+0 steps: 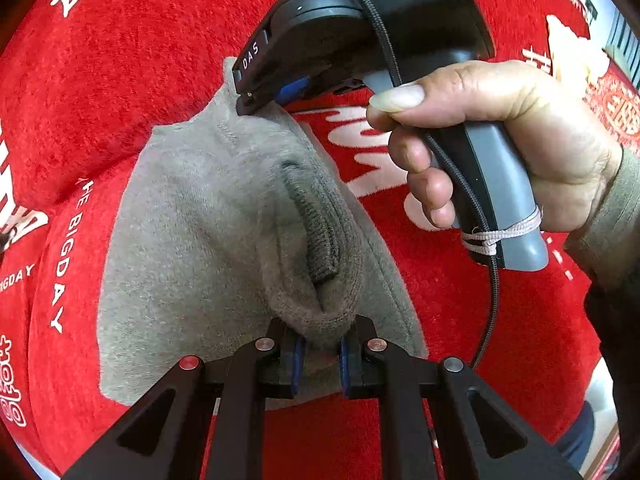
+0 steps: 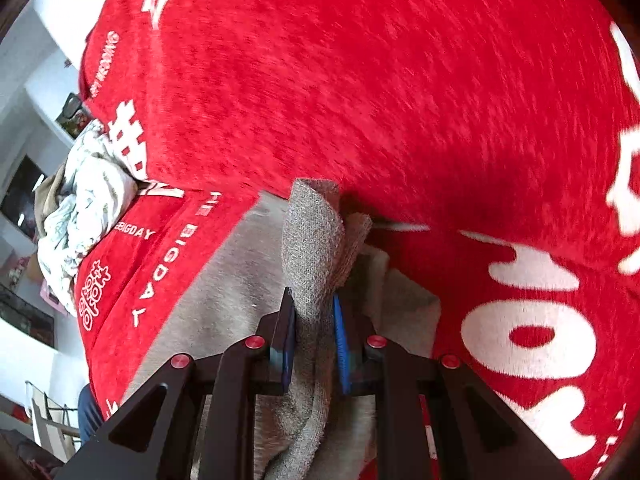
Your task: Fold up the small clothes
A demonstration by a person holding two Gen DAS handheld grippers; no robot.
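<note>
A small grey knit garment (image 1: pixel 192 240) lies on a red printed cloth (image 1: pixel 120 80). My left gripper (image 1: pixel 320 354) is shut on a bunched fold of its near edge, by a darker ribbed band (image 1: pixel 316 232). My right gripper (image 1: pixel 252 100), held in a hand, pinches the garment's far corner in the left wrist view. In the right wrist view, my right gripper (image 2: pixel 314 340) is shut on a raised fold of the grey garment (image 2: pixel 312 248), which spreads flat beneath it.
The red cloth (image 2: pixel 360 80) with white lettering covers the whole work surface. A crumpled white patterned cloth (image 2: pixel 84 200) lies at its left edge. A black cable (image 1: pixel 490 300) hangs from the right gripper's handle.
</note>
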